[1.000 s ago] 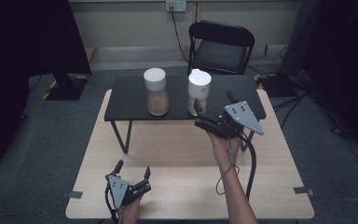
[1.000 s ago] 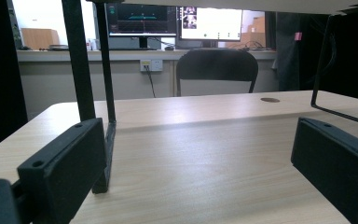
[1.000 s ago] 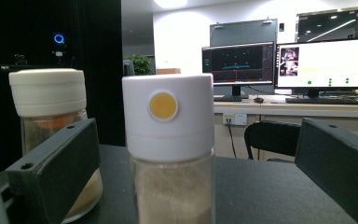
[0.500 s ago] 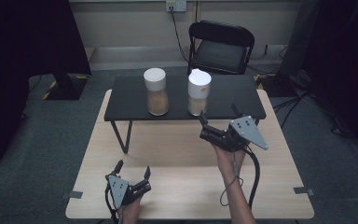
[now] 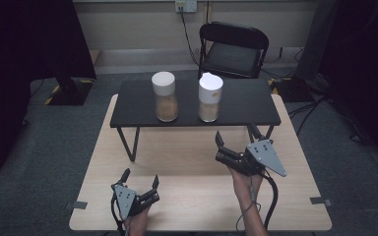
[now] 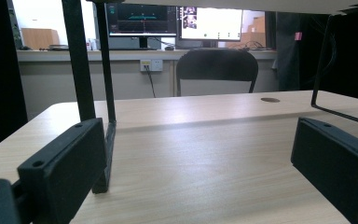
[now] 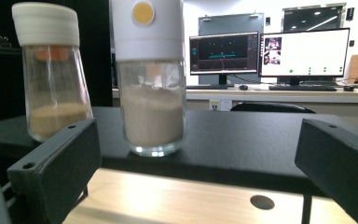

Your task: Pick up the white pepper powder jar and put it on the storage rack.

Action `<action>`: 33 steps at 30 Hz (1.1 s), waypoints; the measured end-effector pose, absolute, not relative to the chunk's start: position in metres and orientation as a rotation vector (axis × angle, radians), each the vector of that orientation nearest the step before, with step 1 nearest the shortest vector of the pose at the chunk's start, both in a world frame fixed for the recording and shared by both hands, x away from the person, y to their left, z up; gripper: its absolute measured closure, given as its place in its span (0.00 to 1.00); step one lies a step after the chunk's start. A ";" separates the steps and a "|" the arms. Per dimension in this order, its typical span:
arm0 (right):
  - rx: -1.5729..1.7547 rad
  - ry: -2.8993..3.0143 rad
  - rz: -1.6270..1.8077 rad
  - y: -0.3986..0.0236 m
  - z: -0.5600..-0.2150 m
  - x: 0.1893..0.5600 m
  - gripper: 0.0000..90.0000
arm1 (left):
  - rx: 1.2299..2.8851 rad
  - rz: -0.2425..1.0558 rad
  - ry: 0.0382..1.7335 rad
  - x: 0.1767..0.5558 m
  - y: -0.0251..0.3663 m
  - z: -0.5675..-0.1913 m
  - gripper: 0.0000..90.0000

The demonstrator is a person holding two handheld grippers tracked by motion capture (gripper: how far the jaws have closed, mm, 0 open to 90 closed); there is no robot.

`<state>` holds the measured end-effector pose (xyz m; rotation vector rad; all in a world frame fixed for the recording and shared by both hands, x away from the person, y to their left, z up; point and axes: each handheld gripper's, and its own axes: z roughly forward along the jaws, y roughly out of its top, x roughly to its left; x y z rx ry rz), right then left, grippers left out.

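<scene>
Two glass jars with white lids and brownish powder stand on a low black shelf (image 5: 246,105): the left jar (image 5: 165,96) (image 7: 53,70) and the right jar (image 5: 209,97) (image 7: 151,79). My right gripper (image 5: 236,141) (image 7: 196,172) is open, held in front of the shelf and below its top, pointing at the right jar without touching it. My left gripper (image 5: 139,183) (image 6: 200,172) rests low near the wooden table's front edge, open, with nothing between its jaws. In the left gripper view the shelf's black legs (image 6: 86,74) rise ahead.
The wooden table (image 5: 177,157) carries the black shelf at its far side. A black chair (image 5: 232,46) stands behind the table. Monitors (image 7: 303,46) sit on a desk by the far wall. A small round hole (image 7: 262,202) marks the tabletop.
My right gripper has drawn back from the right jar, moving toward the person and lower over the table. The left gripper has stayed put.
</scene>
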<state>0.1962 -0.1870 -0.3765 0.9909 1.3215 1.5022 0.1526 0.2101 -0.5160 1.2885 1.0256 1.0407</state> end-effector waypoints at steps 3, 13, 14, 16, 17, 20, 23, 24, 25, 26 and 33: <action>0.994 1.324 1.490 -0.187 -0.383 0.191 0.00 | 1.288 1.041 1.026 0.153 0.210 -0.516 0.03; 1.025 1.326 1.467 -0.189 -0.404 0.178 0.00 | 1.288 1.041 1.026 0.153 0.210 -0.516 0.03; 1.028 1.325 1.465 -0.189 -0.407 0.178 0.00 | 1.288 1.041 1.026 0.153 0.210 -0.516 0.03; 1.034 1.318 1.463 -0.189 -0.412 0.175 0.00 | 1.288 1.041 1.026 0.153 0.210 -0.516 0.03; 1.036 1.317 1.464 -0.190 -0.414 0.175 0.00 | 1.288 1.041 1.026 0.153 0.210 -0.516 0.03; 1.053 1.309 1.462 -0.188 -0.420 0.171 0.00 | 1.288 1.041 1.026 0.153 0.210 -0.516 0.03; 1.062 1.297 1.452 -0.187 -0.427 0.168 0.00 | 1.288 1.041 1.026 0.153 0.210 -0.516 0.03; 1.068 1.295 1.450 -0.186 -0.429 0.167 0.00 | 1.288 1.041 1.026 0.153 0.210 -0.516 0.03; 1.071 1.293 1.445 -0.186 -0.431 0.167 0.00 | 1.288 1.041 1.026 0.153 0.210 -0.516 0.03; 1.075 1.292 1.444 -0.186 -0.433 0.166 0.00 | 1.288 1.041 1.026 0.153 0.210 -0.516 0.03; 1.078 1.301 1.411 -0.185 -0.448 0.162 0.00 | 1.288 1.041 1.026 0.153 0.210 -0.516 0.03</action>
